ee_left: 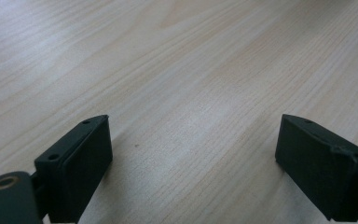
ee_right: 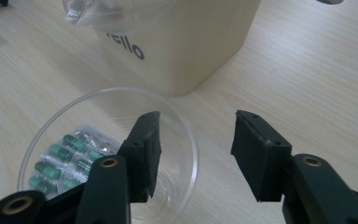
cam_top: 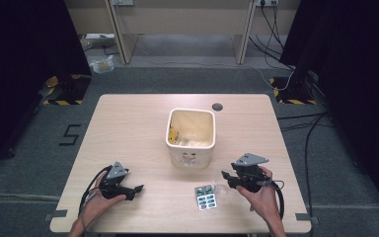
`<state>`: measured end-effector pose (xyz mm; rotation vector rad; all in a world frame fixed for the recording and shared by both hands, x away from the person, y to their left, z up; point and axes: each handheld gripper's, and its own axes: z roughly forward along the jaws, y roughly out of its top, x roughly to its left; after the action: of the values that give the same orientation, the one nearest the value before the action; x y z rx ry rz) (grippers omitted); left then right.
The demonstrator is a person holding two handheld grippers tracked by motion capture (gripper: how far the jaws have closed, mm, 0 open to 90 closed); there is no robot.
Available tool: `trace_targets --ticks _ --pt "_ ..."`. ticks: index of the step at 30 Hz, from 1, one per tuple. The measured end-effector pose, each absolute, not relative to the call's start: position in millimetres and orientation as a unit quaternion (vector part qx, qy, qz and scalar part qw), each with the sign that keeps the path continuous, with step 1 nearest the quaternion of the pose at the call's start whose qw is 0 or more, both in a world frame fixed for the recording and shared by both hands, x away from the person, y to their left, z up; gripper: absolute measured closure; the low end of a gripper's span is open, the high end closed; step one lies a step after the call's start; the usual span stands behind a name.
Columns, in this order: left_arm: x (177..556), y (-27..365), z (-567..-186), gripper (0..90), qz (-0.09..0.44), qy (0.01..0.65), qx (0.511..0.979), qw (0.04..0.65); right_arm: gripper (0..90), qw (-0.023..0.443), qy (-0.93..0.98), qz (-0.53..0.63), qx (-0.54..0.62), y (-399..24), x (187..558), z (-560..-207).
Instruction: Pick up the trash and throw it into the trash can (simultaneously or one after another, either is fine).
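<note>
A clear plastic cup (ee_right: pixel 98 93) lies on its side on the wooden table (cam_top: pixel 128 128), just right of a blister pack of green capsules (cam_top: pixel 207 197). Through the cup's wall I see the blister pack (ee_right: pixel 65 156). My right gripper (ee_right: pixel 196 130) straddles the cup's rim, one jaw inside the mouth and the other outside, neither pad pressing on it. In the high view the right gripper (cam_top: pixel 227 180) sits at the cup (cam_top: pixel 219 187), in front of the cream bin (cam_top: pixel 191 157). My left gripper (cam_top: pixel 135 192) rests open at the front left, and its view has the left gripper (ee_left: pixel 193 140) over bare wood.
The cream bin (ee_right: pixel 191 51) with dark lettering stands just beyond the cup, crumpled clear plastic (ee_right: pixel 88 11) at its top edge. A round cable hole (cam_top: pixel 217 106) sits near the table's far edge. Black curtains and cables flank the table on the floor.
</note>
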<state>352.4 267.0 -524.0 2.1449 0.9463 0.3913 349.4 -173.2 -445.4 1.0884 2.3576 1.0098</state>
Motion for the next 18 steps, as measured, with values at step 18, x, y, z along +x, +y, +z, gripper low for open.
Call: trace_targets --ticks 18 --pt "352.4 267.0 -524.0 9.8 0.153 0.369 0.837 0.373 72.3 0.143 0.85 0.351 0.366 -168.0 349.7 -456.6"
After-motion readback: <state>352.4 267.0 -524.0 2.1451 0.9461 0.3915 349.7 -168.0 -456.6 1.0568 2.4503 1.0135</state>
